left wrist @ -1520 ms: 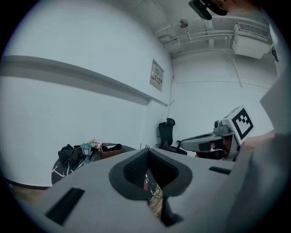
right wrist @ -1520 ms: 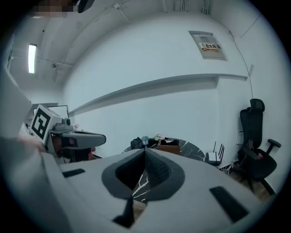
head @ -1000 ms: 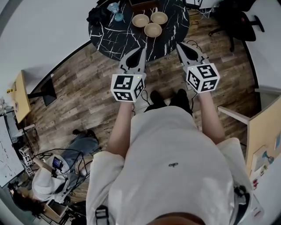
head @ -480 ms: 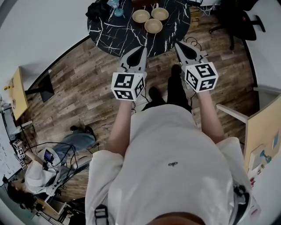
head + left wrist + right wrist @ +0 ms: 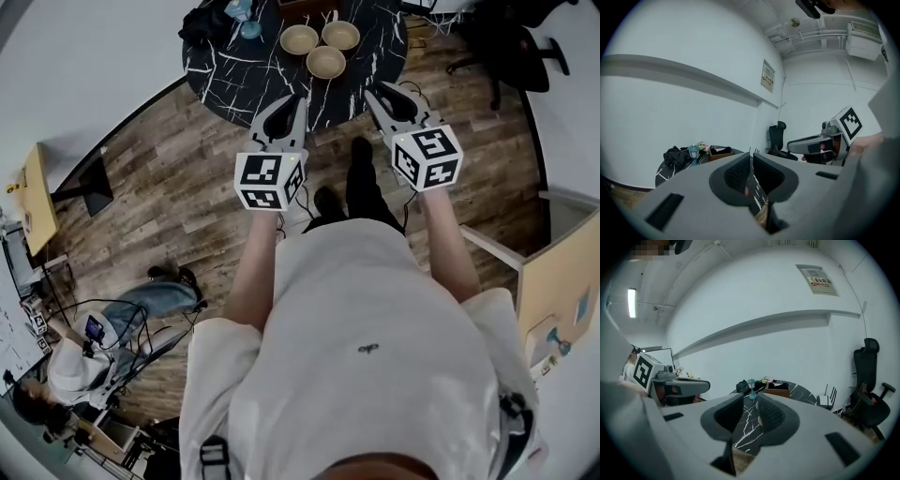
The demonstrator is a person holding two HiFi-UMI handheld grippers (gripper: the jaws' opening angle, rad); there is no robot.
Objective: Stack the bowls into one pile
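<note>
Three tan bowls stand apart on the round black marble table point(image 5: 234, 75): one at the left point(image 5: 299, 39), one at the right point(image 5: 340, 35), one nearer me point(image 5: 325, 62). They sit side by side, none inside another. My left gripper point(image 5: 292, 97) hovers over the table's near edge, jaws shut with nothing between them point(image 5: 751, 157). My right gripper point(image 5: 375, 91) is level with it at the right; its jaws have just been opening and stand apart, empty point(image 5: 750, 397). Both grippers are short of the bowls.
On the table's far left lie a black cloth bundle point(image 5: 202, 23) and a small blue lamp point(image 5: 242, 19), with a brown box point(image 5: 305, 7) behind the bowls. A black office chair point(image 5: 506, 42) stands to the right. A person sits on the floor at lower left point(image 5: 70, 375).
Both grippers have moved forward toward the table, and I have stepped closer with one leg. The right jaws went from shut to open. The bowls have not moved.
</note>
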